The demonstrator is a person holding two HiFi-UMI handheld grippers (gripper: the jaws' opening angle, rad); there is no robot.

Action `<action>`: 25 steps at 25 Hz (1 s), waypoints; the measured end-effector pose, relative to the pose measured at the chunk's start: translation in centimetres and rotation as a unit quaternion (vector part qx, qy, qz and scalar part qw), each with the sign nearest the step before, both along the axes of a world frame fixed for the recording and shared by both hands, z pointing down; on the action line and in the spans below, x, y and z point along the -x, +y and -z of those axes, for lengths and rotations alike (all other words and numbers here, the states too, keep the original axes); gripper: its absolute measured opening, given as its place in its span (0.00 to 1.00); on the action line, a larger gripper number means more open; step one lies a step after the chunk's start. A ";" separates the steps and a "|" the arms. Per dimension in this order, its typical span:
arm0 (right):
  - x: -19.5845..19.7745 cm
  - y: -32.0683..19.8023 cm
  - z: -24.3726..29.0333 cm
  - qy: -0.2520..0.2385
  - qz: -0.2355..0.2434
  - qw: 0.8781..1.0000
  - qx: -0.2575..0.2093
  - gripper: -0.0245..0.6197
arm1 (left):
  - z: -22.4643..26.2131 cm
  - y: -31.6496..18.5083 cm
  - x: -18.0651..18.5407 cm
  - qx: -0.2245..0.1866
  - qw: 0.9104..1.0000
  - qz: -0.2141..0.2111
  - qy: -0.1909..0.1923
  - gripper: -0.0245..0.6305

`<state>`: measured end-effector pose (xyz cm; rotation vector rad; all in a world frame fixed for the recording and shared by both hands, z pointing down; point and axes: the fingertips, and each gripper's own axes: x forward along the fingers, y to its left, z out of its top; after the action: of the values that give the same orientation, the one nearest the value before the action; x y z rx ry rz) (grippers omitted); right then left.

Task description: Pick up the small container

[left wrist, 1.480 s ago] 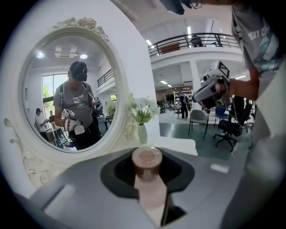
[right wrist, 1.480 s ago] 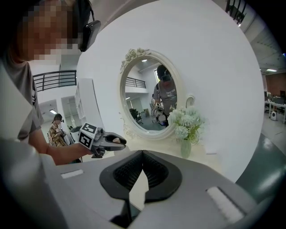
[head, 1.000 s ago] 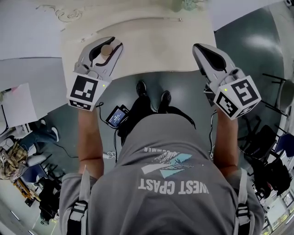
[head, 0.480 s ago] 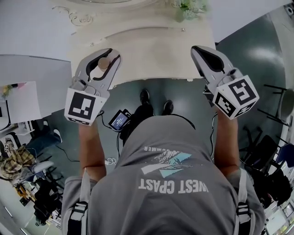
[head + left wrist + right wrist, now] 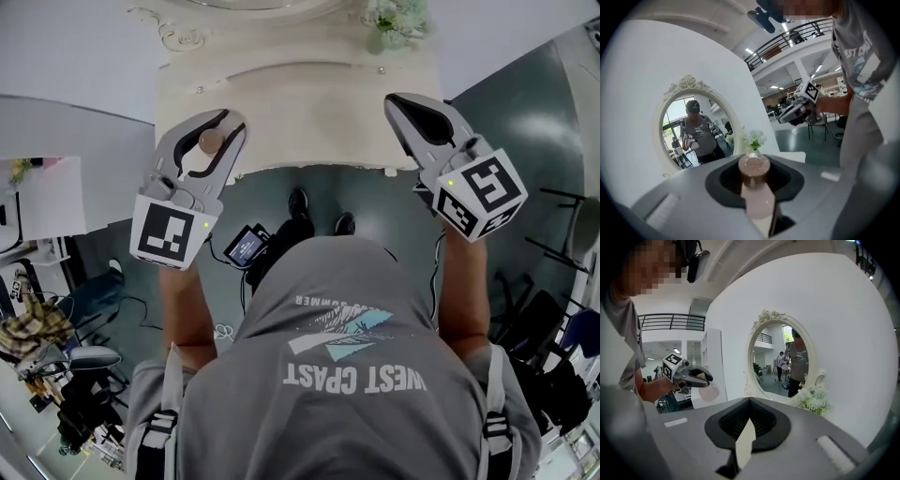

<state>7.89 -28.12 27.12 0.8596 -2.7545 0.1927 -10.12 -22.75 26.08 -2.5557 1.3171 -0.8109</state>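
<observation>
The small container (image 5: 210, 141) is a pale pink pot with a brown lid. My left gripper (image 5: 221, 116) is shut on it, held up over the front left of the cream dressing table (image 5: 309, 103). In the left gripper view the container (image 5: 753, 166) stands upright between the jaws of the left gripper (image 5: 754, 157). The right gripper view shows the left gripper (image 5: 696, 376) with the container (image 5: 710, 391) hanging under it. My right gripper (image 5: 398, 98) is over the table's front right, shut and empty; in its own view the right gripper (image 5: 750, 400) has its tips together.
An oval mirror (image 5: 780, 359) in an ornate white frame stands at the back of the table, against a white wall. White flowers (image 5: 394, 23) sit at the back right. A small screen device (image 5: 246, 246) hangs below the table edge by the person's shoes (image 5: 296, 202).
The head view has tilted, so the table and both grippers sit lower in frame and the mirror base shows. The left gripper keeps its hold on the container.
</observation>
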 end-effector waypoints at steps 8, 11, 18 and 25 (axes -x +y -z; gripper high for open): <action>1.9 1.9 0.5 0.051 0.052 0.997 -0.027 0.04 | 1.4 2.4 0.1 -0.008 1.000 0.015 -0.001 0.18; 2.3 2.0 0.5 0.054 0.060 0.996 -0.029 0.04 | 1.4 2.8 0.5 -0.008 1.000 0.023 -0.002 0.18; 3.7 1.2 -0.7 0.060 0.070 0.996 -0.017 0.04 | -0.5 2.3 2.1 0.006 0.999 0.039 0.002 0.18; 3.6 2.9 -0.2 0.064 0.073 0.995 -0.019 0.04 | -0.3 3.9 2.1 0.005 0.999 0.042 0.005 0.18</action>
<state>4.27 -25.18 27.29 0.6522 -2.6938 0.0557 -12.22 -18.82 26.36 -2.5297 1.4358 -0.8211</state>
